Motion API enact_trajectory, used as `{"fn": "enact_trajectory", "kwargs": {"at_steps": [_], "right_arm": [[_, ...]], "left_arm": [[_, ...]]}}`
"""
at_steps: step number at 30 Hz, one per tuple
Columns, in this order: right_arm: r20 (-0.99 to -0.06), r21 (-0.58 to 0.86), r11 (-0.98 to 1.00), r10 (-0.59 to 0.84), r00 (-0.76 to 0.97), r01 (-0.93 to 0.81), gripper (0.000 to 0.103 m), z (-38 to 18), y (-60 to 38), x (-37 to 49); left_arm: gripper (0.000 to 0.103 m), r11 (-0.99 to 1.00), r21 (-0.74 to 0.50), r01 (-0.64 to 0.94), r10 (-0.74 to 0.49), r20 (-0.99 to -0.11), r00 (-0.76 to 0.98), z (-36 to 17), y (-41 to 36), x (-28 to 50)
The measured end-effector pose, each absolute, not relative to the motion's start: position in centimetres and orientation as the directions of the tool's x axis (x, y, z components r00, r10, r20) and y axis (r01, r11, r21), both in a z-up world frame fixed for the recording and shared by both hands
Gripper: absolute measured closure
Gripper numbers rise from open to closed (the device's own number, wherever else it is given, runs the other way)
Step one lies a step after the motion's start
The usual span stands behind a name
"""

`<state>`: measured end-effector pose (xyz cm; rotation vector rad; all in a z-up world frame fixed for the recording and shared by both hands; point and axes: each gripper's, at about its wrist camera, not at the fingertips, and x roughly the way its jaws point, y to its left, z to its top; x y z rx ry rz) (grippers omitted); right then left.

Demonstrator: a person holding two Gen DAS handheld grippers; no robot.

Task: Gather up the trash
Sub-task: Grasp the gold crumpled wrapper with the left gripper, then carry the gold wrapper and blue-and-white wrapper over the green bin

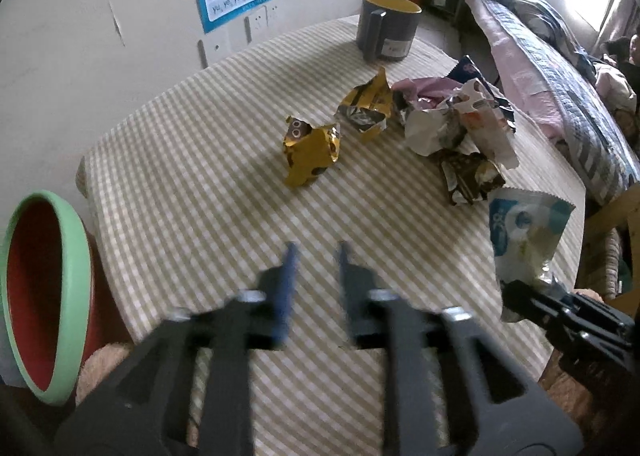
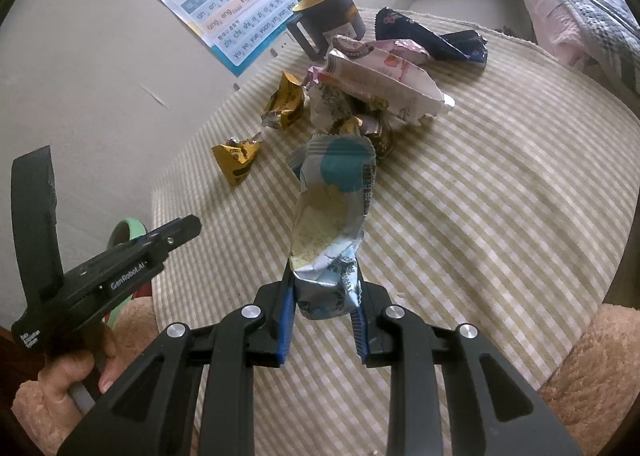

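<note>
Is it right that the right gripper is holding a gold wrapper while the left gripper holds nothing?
Not quite. The right gripper holds a blue and white wrapper, as the right wrist view shows. The gold wrappers lie on the checked tablecloth. The left gripper does hold nothing.

Right tool (image 2: 323, 298) — black frame, blue pads, silver screws, left tool (image 2: 176, 234) marked "GenRobot.AI"

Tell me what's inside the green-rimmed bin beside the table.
The green-rimmed bin shows only its red inner wall; no trash is visible there. Its bottom is out of sight, hidden by the near rim.
</note>
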<state>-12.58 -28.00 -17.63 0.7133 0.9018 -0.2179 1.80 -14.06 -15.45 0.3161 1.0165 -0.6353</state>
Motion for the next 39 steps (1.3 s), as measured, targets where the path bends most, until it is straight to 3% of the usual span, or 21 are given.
{"fn": "enact_trajectory", "kwargs": {"at_steps": [2, 5, 9, 14, 18, 22, 24, 26, 39], "right_arm": [[-0.78, 0.476, 0.751, 0.12, 0.615, 0.457, 0.079, -17.8, -28.0, -12.5], [-0.78, 0.481, 0.747, 0.125, 0.614, 0.459, 0.079, -17.9, -28.1, -12.5], [-0.778, 0.492, 0.739, 0.135, 0.613, 0.461, 0.078, -18.1, -28.2, -12.5], [-0.778, 0.501, 0.733, 0.147, 0.611, 0.461, 0.078, -18.3, -28.5, -12.4], [-0.779, 0.506, 0.725, 0.152, 0.608, 0.467, 0.078, -18.5, -28.8, -12.4], [-0.783, 0.508, 0.72, 0.158, 0.601, 0.473, 0.078, -18.8, -28.9, -12.2], [-0.786, 0.507, 0.72, 0.161, 0.597, 0.474, 0.078, -18.9, -28.9, -12.1], [-0.788, 0.506, 0.721, 0.163, 0.594, 0.473, 0.078, -18.9, -28.9, -11.9], [-0.792, 0.499, 0.726, 0.16, 0.59, 0.473, 0.078, -19.0, -29.0, -11.7]], "left_arm": [[0.033, 0.786, -0.019, 0.618, -0.35, -0.838, 0.42, -15.1, -13.8, 1.6], [0.018, 0.79, 0.07, 0.609, -0.338, -0.778, 0.529, -14.4, -14.0, 1.0], [0.016, 0.756, 0.152, 0.637, -0.356, -0.721, 0.595, -13.8, -15.0, 0.9], [0.016, 0.764, 0.109, 0.636, -0.314, -0.798, 0.515, -14.9, -17.0, 4.4], [0.029, 0.769, 0.09, 0.633, -0.294, -0.83, 0.474, -15.8, -19.0, 6.8], [0.033, 0.76, 0.115, 0.64, -0.266, -0.843, 0.467, -17.0, -20.8, 8.4], [0.052, 0.746, 0.123, 0.655, -0.247, -0.862, 0.443, -17.9, -21.7, 9.3], [0.063, 0.734, 0.117, 0.669, -0.238, -0.878, 0.415, -18.7, -22.3, 9.8], [0.069, 0.723, 0.092, 0.684, -0.306, -0.845, 0.438, -16.5, -19.6, 6.9]]}}
